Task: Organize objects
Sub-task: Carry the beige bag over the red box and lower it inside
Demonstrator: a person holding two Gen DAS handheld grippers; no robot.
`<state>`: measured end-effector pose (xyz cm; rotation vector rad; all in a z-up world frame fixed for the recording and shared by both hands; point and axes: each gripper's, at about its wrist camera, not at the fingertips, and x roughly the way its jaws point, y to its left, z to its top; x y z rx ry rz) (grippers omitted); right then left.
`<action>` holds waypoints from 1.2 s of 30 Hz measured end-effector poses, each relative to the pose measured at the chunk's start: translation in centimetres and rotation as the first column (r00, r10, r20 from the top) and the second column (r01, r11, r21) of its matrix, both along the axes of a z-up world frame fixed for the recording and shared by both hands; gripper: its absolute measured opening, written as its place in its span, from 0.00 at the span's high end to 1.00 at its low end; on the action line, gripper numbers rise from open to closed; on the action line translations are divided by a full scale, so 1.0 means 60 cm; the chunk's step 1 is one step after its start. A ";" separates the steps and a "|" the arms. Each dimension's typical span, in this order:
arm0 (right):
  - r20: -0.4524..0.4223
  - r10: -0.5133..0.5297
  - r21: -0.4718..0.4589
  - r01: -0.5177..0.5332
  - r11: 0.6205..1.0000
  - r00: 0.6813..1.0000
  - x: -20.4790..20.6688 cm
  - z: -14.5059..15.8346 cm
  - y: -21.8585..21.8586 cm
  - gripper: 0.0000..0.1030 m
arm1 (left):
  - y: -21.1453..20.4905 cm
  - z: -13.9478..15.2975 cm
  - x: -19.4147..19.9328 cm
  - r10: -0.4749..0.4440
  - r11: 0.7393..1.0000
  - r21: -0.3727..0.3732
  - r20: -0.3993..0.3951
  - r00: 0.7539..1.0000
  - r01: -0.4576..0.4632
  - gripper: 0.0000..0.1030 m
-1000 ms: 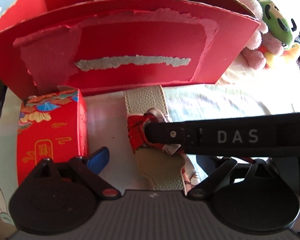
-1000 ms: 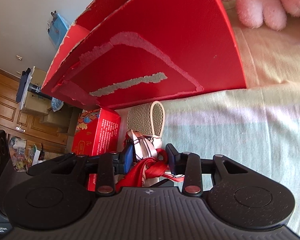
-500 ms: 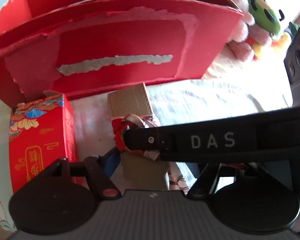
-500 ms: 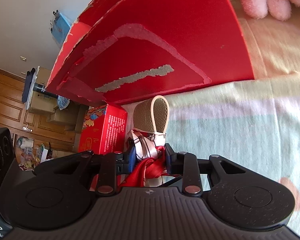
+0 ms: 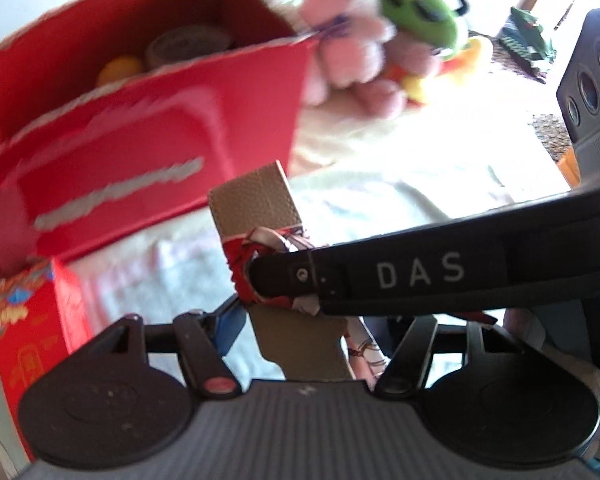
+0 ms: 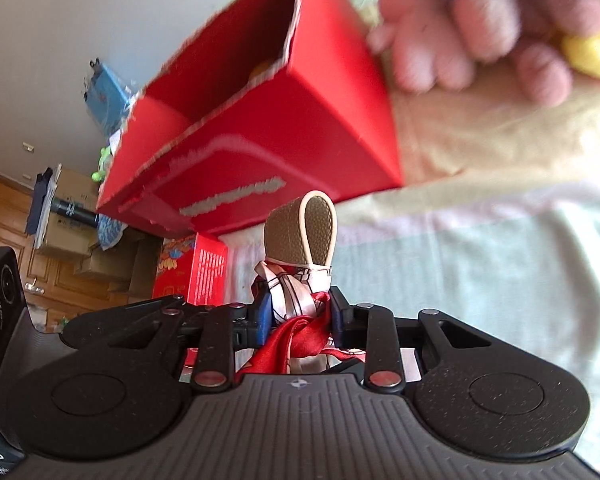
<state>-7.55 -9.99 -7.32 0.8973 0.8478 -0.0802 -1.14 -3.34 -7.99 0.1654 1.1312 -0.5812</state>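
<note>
A tan leather strap [image 5: 256,196] with a red-and-white scarf [image 5: 240,256] knotted round it hangs in front of the big red box [image 5: 140,140]. My right gripper [image 6: 300,312] is shut on the scarf [image 6: 296,292] just below the strap's loop [image 6: 300,232]. In the left wrist view its black arm marked DAS crosses from the right, and its tip [image 5: 260,276] is at the knot. My left gripper [image 5: 300,332] holds the strap's lower end; its blue pad [image 5: 228,320] touches the edge and the other fingertip is hidden. The box [image 6: 320,120] is open on top.
Inside the box lie a brown tape roll [image 5: 188,44] and an orange ball [image 5: 120,70]. A small red patterned carton [image 5: 28,328] stands at its left front. Pink [image 5: 352,52] and green [image 5: 416,12] plush toys lie right of it on the pale bedsheet [image 6: 480,260].
Both grippers have risen with the strap and scarf, so the box's open top and contents now show. The left gripper's fingers have come closer together around the strap.
</note>
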 end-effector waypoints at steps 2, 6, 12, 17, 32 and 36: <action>0.015 -0.018 -0.021 0.018 1.000 1.000 -0.007 0.014 -0.003 0.70 | -0.010 0.016 -0.006 -0.023 1.000 -0.015 0.022 1.000 0.023 0.37; 0.058 -0.053 -0.059 0.057 0.997 0.997 -0.023 0.046 -0.014 0.70 | -0.031 0.054 -0.010 -0.047 0.998 -0.046 0.076 0.996 0.050 0.37; 0.134 -0.078 -0.100 0.092 0.991 0.988 -0.034 0.090 -0.025 0.70 | -0.054 0.113 -0.016 -0.051 0.994 -0.083 0.168 0.984 0.066 0.37; 0.207 -0.061 -0.140 0.091 0.986 0.976 -0.023 0.126 -0.035 0.70 | -0.051 0.160 -0.006 -0.022 0.992 -0.114 0.240 0.971 0.051 0.37; 0.330 0.038 -0.148 0.012 0.989 0.943 0.155 0.233 -0.062 0.71 | 0.056 0.293 0.133 0.093 0.992 -0.117 0.360 0.928 -0.054 0.37; 0.302 0.057 -0.131 -0.018 0.991 0.951 0.214 0.229 -0.051 0.71 | 0.092 0.286 0.180 0.117 0.991 -0.098 0.342 0.932 -0.089 0.37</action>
